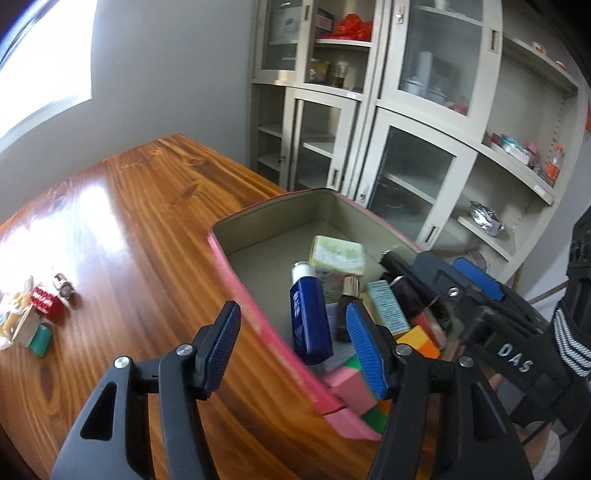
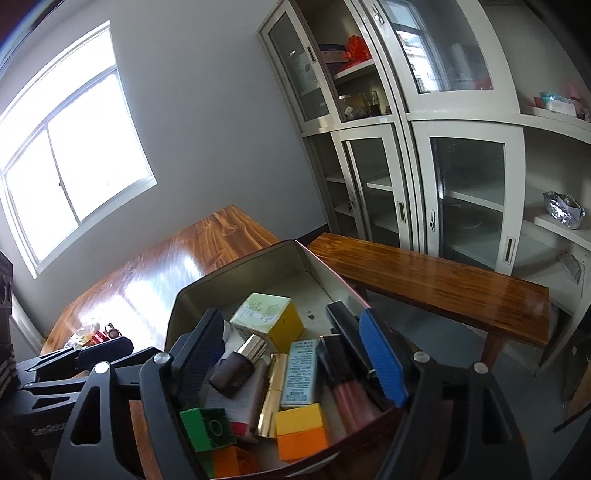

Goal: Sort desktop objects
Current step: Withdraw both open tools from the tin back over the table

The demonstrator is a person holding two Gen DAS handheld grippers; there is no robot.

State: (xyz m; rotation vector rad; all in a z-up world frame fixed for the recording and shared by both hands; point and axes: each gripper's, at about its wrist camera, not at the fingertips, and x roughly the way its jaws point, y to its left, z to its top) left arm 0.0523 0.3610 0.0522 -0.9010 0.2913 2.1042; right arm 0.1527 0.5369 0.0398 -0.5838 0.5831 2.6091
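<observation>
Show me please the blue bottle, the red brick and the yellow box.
blue bottle [image 1: 310,317], left wrist view, on its blue body.
red brick [image 1: 46,301], left wrist view, on its studded top.
yellow box [image 2: 267,319], right wrist view, on its pale top face.

A plain office or storeroom. At the far right stand tall cream metal cabinets with sliding glass doors [image 2: 373,155], their shelves holding jars, boxes and a red plastic bag [image 1: 352,26]. A glossy brown wooden table [image 1: 122,221] fills the near left, below a bright sliding window [image 2: 70,147] in a bare grey wall [image 2: 207,110].
</observation>
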